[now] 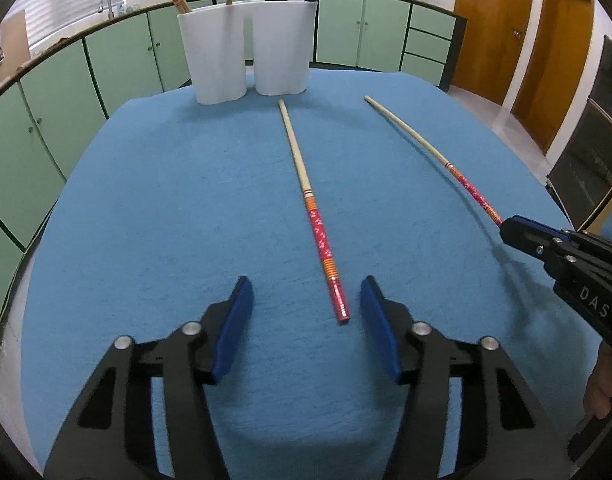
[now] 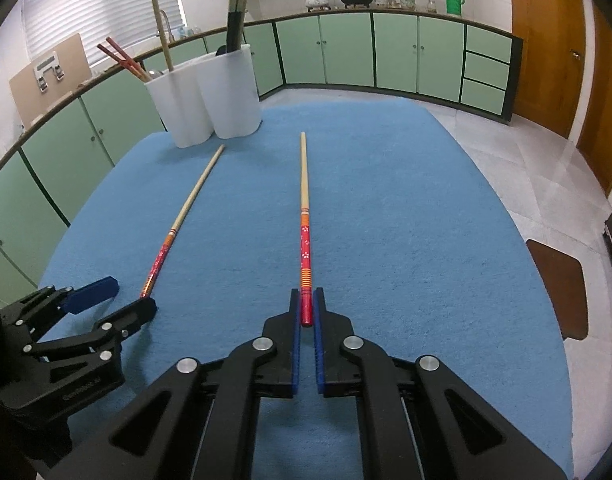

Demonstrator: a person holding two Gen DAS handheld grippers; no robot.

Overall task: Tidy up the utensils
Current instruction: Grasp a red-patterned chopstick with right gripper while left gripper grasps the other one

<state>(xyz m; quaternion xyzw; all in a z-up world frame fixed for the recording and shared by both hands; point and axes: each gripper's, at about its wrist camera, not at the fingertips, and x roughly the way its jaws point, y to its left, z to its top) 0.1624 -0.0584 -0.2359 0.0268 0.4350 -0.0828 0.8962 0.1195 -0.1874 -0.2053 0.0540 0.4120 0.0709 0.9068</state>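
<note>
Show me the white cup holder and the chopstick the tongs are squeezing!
White plastic utensil holder (image 1: 222, 60): left wrist view, front wall.
Red-handled wooden chopstick (image 2: 304, 184): right wrist view, pale shaft, gripped by right tongs (image 2: 306, 312).

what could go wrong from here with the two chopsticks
The right gripper pinches only the very end of its chopstick, so the long shaft could swing or slip on the way to the white holder. The left gripper is open around the other chopstick but off-centre, so closing may nudge it aside.
</note>
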